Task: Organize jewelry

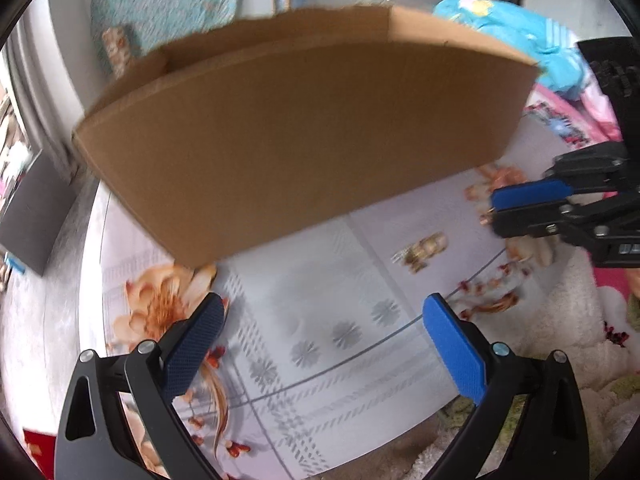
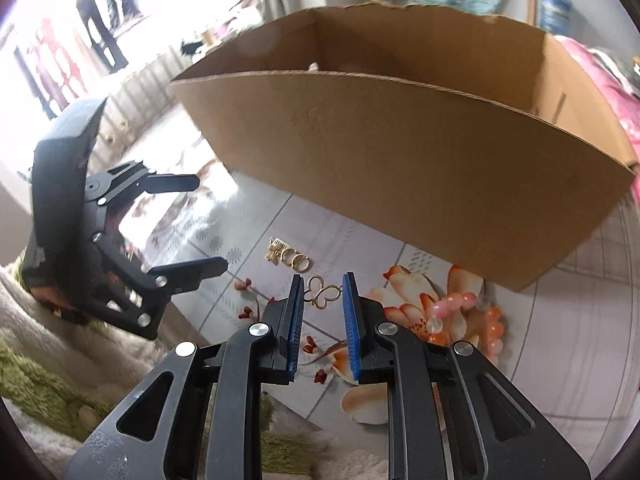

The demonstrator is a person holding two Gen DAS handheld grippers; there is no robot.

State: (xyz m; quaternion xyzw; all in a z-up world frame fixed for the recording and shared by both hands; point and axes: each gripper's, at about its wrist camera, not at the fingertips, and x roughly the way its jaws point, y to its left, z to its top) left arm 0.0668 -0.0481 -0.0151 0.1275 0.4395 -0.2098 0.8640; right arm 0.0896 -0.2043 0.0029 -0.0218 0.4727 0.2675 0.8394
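My right gripper (image 2: 322,280) is shut on a gold butterfly-shaped ornament (image 2: 325,294), which spans the narrow gap between its blue pads above the tabletop. In the left wrist view the same gripper (image 1: 494,212) shows at the right with a gold bit at its tip. A small pile of gold rings and a charm (image 2: 290,257) (image 1: 420,251) lies on the floral table just beyond. A pink bead bracelet (image 2: 456,307) lies to the right of my right gripper. My left gripper (image 1: 324,312) (image 2: 210,224) stands open and empty above the table.
An open cardboard box (image 1: 304,132) (image 2: 400,168) stands at the back of the glossy floral table (image 1: 320,360), close behind the jewelry. A fluffy green and white rug (image 2: 48,376) lies below the table's near edge. Bedding and clutter fill the background.
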